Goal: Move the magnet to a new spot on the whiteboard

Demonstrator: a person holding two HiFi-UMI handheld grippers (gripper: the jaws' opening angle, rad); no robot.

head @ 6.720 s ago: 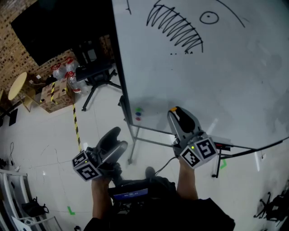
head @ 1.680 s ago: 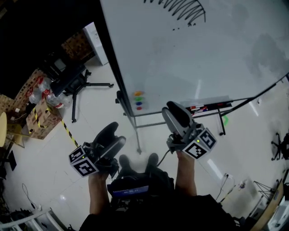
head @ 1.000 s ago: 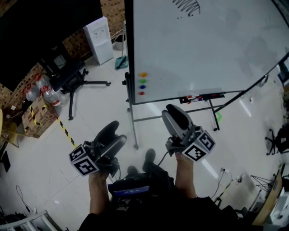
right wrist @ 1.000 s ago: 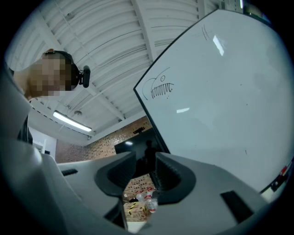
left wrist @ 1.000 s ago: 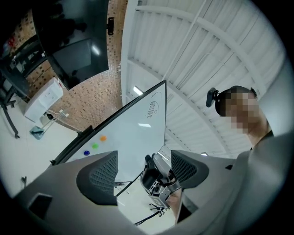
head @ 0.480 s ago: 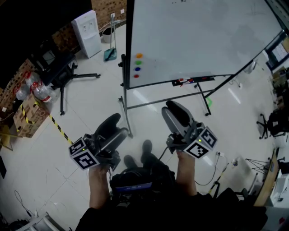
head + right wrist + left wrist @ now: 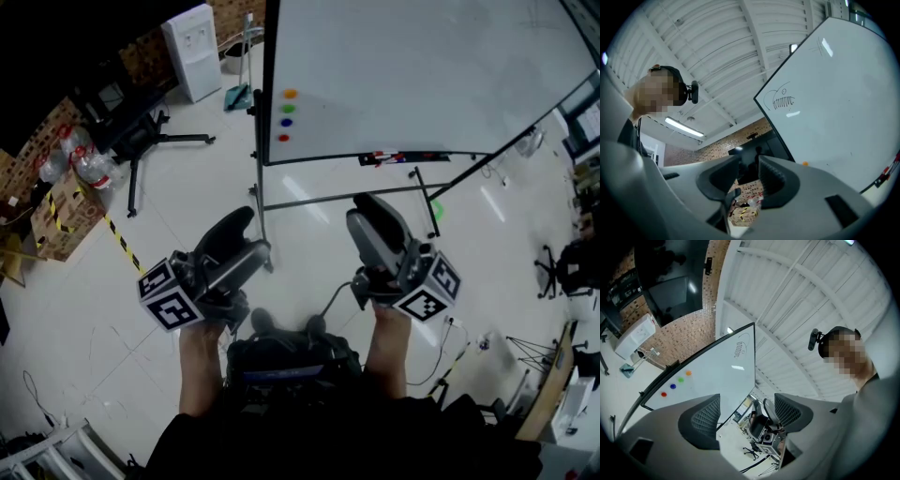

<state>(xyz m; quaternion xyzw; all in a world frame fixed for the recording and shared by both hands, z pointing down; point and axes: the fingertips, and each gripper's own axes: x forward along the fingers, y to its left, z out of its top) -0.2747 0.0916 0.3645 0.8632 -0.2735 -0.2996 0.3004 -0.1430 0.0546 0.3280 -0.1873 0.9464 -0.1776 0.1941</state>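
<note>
The person has stepped back, so the whiteboard (image 7: 422, 66) now stands well apart from both tools. Its four magnets (image 7: 287, 109) sit untouched in a column near the lower left corner. The left tool (image 7: 251, 232) is wide apart and empty, the right tool (image 7: 364, 208) narrowly apart and empty. The approach likely has to begin again.

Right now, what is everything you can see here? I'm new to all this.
Whiteboard: one, white, on a stand ahead.
Magnets: four, orange, green, blue and red, in a column at the board's lower left corner.
Markers: a few, red and dark, on the board's tray; count unclear.
Drawing: one, black, a toothy sketch high on the board.
Cabinet: one, white, left of the board.
Chair: one, black, on the floor at left.
Box: one, brown with yellow-black tape, far left.
Left gripper: one, grey, jaws wide apart, empty.
Right gripper: one, grey, jaws slightly apart, empty.
</note>
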